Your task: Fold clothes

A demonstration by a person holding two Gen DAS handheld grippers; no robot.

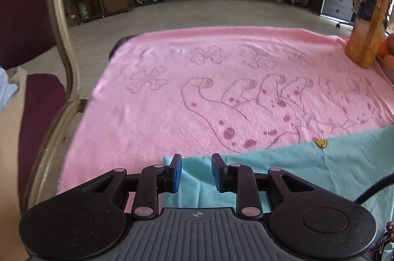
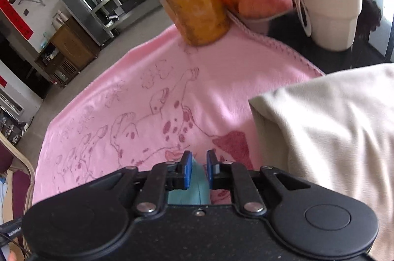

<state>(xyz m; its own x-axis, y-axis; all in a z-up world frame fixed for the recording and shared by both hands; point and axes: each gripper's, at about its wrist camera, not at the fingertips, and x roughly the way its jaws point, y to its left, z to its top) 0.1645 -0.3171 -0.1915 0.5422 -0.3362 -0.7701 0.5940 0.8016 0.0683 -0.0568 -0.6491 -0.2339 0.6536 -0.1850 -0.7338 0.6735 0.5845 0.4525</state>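
Teal cloth (image 1: 307,162) lies on the pink blanket (image 1: 197,88) covering our bench. Our left gripper (image 1: 196,172) stands narrowly parted over its edge; our right gripper (image 2: 196,170) barely parted around a ridge. Fabric may snag on the pads. Juice bottle (image 2: 192,2), fruit bowl (image 2: 256,20) and cream garment (image 2: 320,138) crowd the right.

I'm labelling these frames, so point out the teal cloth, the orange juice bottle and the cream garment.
teal cloth (image 1: 307,170): left wrist view, flat middle of the fabric.
orange juice bottle (image 2: 197,10): right wrist view, lower body below the label.
cream garment (image 2: 332,138): right wrist view, middle of the bunched fabric.
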